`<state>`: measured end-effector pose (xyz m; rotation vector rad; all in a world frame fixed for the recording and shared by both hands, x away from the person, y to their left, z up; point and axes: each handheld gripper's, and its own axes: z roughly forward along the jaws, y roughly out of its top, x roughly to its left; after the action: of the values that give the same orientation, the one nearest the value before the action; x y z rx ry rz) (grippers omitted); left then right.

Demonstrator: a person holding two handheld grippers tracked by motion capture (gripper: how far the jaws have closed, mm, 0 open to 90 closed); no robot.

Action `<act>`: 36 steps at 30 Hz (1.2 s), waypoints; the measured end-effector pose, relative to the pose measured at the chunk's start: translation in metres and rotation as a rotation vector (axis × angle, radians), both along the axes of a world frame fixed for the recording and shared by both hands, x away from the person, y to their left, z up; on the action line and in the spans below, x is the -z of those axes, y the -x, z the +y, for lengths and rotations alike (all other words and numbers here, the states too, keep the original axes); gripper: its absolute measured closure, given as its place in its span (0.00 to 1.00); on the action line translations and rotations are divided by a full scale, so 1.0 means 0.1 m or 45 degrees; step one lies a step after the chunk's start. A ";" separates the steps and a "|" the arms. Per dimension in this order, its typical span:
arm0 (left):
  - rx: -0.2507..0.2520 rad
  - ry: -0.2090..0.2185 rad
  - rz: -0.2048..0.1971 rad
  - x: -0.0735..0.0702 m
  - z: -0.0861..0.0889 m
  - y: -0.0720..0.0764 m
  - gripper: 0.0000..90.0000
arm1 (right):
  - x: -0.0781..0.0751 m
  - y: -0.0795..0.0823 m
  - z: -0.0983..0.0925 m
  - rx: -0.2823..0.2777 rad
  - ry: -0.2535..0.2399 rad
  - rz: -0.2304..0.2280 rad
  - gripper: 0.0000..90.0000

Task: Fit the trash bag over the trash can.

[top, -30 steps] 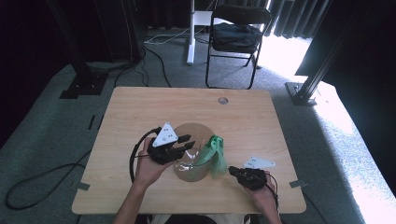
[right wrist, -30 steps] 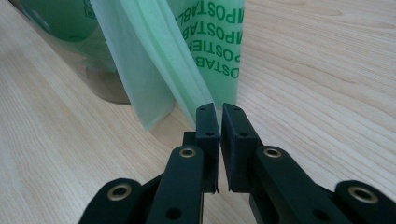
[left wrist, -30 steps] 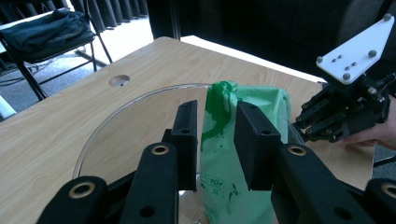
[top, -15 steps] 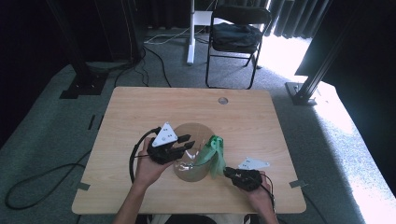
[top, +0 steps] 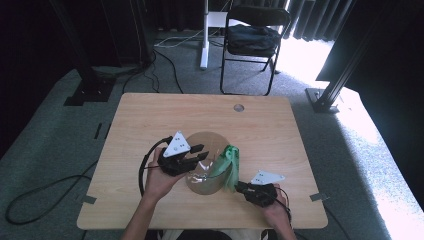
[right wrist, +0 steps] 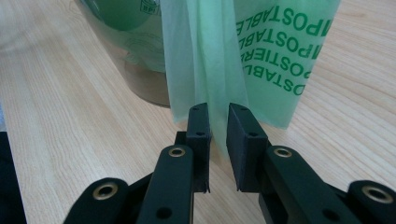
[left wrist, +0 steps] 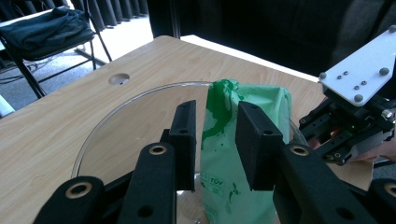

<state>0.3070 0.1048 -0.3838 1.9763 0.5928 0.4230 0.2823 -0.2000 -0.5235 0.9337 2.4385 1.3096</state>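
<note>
Hidden: in the high view my right claw is small and dark, so its jaws are hard to read there; my own forearms are cut off at the bottom edge.
Cut off: in my right claw's view the bag runs past the top edge, and its green print reads only "POSTABLE", upside down.
Hard to make out: whether the film lying between my right jaws is pressed by both pads; a thin gap shows on one side, so I read no firm grip.
Bag look: thin, pale green, see-through plastic with darker green lettering and a small logo low on its side; its top is bunched and creased.
Bag place: it hangs over the rim of the bowl, on the side toward my right hand, part inside and part draped outside down to the table.
Bowl look: clear, round, standing near the front middle of the table; the wood shows through it.
Left claw: jaws apart, held over the bowl's rim, with the bag's upper fold standing past the gap between them, untouched.
Right claw state: jaws narrowly apart, having just been closing a little, with a fold of the bag's hanging edge in the gap.
Right claw place: low, near the table, just beside the bowl's outer wall.
</note>
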 end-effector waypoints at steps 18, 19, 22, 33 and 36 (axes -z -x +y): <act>-0.007 0.008 0.003 0.01 0.03 0.00 0.77 | -0.12 -0.02 -0.12 0.018 -0.105 -0.011 1.00; -0.006 0.010 0.005 0.01 0.03 0.00 0.77 | -0.15 -0.02 -0.14 0.020 -0.120 -0.008 1.00; -0.006 0.009 0.004 0.01 0.03 0.00 0.77 | -0.21 -0.01 -0.20 0.014 -0.165 -0.016 1.00; -0.005 0.011 0.003 0.01 0.02 0.01 0.77 | -0.42 -0.02 -0.31 0.002 -0.289 -0.043 1.00; -0.005 0.012 0.005 0.01 0.03 0.00 0.77 | -0.51 -0.05 -0.33 -0.001 -0.318 -0.058 1.00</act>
<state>0.3067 0.1074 -0.3848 1.9672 0.6004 0.4185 0.2874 -0.2332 -0.4723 0.9476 2.2769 1.6453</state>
